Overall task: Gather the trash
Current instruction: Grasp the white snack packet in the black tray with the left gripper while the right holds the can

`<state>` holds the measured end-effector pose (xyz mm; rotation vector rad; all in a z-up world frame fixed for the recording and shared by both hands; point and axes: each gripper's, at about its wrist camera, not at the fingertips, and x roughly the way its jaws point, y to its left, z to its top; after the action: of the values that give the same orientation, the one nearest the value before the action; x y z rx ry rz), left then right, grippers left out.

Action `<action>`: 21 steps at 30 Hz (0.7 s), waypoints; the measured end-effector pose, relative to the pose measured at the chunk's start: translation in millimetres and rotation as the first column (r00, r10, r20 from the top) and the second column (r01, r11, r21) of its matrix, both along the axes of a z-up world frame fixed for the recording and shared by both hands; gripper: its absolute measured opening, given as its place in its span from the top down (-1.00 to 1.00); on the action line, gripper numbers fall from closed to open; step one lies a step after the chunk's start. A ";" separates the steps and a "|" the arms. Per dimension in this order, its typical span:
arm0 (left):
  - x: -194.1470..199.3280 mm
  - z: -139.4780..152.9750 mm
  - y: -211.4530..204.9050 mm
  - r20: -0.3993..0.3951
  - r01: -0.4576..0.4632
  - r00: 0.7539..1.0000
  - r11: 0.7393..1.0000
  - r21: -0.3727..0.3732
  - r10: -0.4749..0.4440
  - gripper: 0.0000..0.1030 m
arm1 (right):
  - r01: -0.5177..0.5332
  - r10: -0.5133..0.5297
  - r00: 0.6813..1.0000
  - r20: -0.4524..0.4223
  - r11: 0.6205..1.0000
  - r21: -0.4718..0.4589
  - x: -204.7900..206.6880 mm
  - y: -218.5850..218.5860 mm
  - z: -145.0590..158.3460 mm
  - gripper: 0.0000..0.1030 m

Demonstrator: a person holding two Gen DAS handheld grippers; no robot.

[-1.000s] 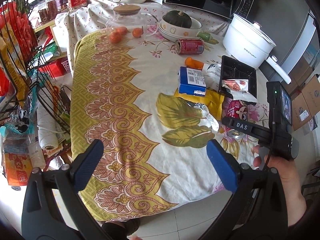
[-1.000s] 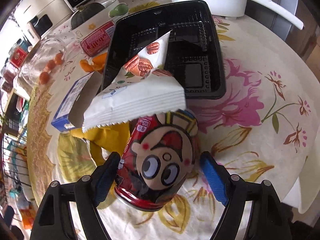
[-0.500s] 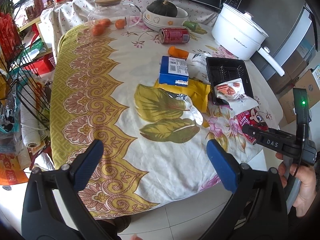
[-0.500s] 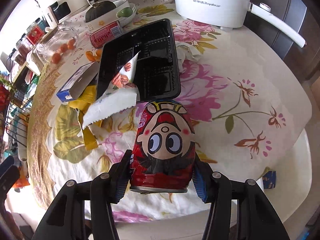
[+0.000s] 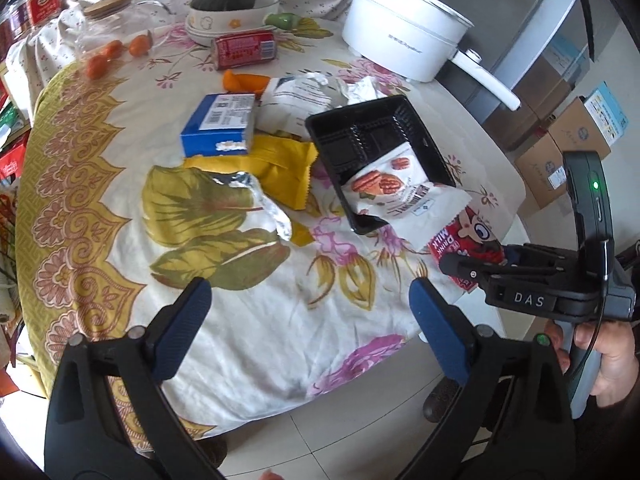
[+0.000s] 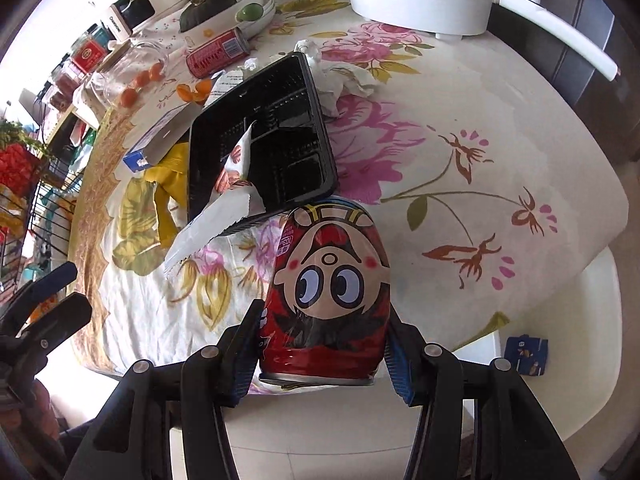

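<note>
The right tool [image 6: 322,344] pinches a red milk can [image 6: 326,292] between its pads, above the table [image 6: 520,140] edge. The left tool [image 5: 310,324] is spread and empty, its jaws just narrowing slightly; the black tray [image 5: 384,120] lies ahead of it.

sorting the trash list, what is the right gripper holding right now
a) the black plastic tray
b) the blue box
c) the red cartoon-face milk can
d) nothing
c: in the right wrist view the right gripper has its jaws pressed on both sides of the red cartoon-face milk can, while the black plastic tray and the blue box lie on the table apart from it.
</note>
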<state>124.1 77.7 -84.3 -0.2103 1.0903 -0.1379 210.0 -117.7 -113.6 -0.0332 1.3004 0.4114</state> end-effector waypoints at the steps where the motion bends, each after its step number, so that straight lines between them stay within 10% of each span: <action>1: 1.5 -1.8 -6.2 0.001 0.024 1.000 1.000 0.002 -0.024 -0.81 | 0.000 0.000 1.000 -0.009 1.000 0.002 1.0 -2.3 -1.9 -0.08; 21: 34.4 -12.7 -75.6 0.078 0.250 0.962 0.959 0.132 -0.261 -0.19 | 0.047 -0.046 0.998 -0.039 0.998 0.032 1.6 -63.8 -1.0 -0.08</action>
<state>158.5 2.1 -96.9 0.0480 1.0245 -0.3096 211.6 -181.5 -114.6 0.0331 1.3290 0.3951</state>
